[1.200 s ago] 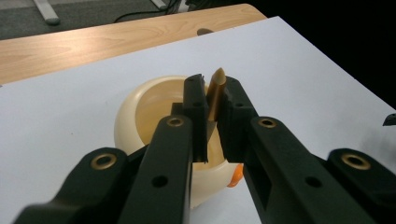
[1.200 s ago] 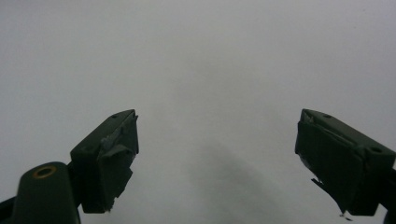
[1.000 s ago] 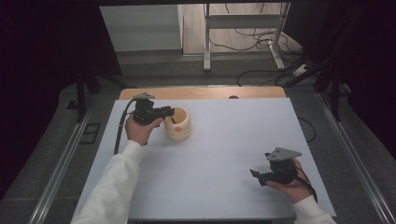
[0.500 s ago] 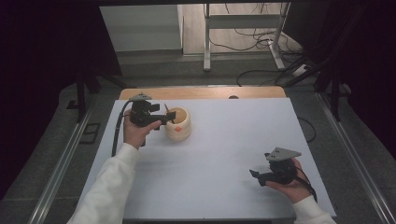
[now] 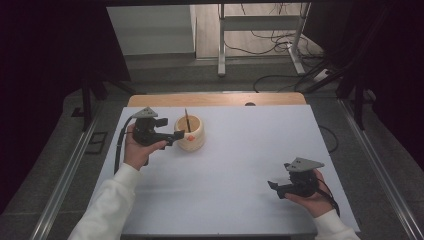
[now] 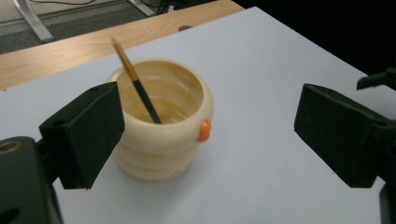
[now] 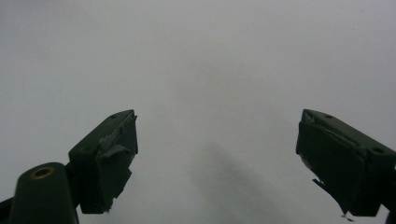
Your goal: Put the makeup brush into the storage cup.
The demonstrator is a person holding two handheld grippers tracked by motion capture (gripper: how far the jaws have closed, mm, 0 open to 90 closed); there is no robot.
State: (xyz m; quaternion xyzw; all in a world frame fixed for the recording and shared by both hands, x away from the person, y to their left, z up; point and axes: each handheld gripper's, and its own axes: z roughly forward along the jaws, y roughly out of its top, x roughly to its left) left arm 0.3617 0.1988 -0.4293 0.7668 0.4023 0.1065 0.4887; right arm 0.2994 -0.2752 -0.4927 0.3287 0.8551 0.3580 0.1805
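A cream ribbed cup [image 5: 196, 142] with an orange dot stands on the white table top, left of middle. A thin paintbrush [image 5: 187, 120] leans inside it, handle up. My left gripper [image 5: 173, 140] sits just left of the cup and points at it. Its jaws have just been opening and stand wide, with nothing between them. In the left gripper view the cup [image 6: 159, 149] and the brush [image 6: 140, 88] lie just beyond the left gripper [image 6: 210, 135]. My right gripper [image 5: 273, 186] hovers open near the front right, over bare table. The right gripper [image 7: 215, 158] holds nothing.
The white table top [image 5: 240, 150] ends at a wooden strip [image 5: 215, 99] along its far edge. Beyond it are a metal frame and cables on the floor. Rails run along both sides of the table.
The left gripper has pulled back to the left, away from above the cup, and its jaws have opened. The brush stays leaning in the cup. The right hand has not moved.
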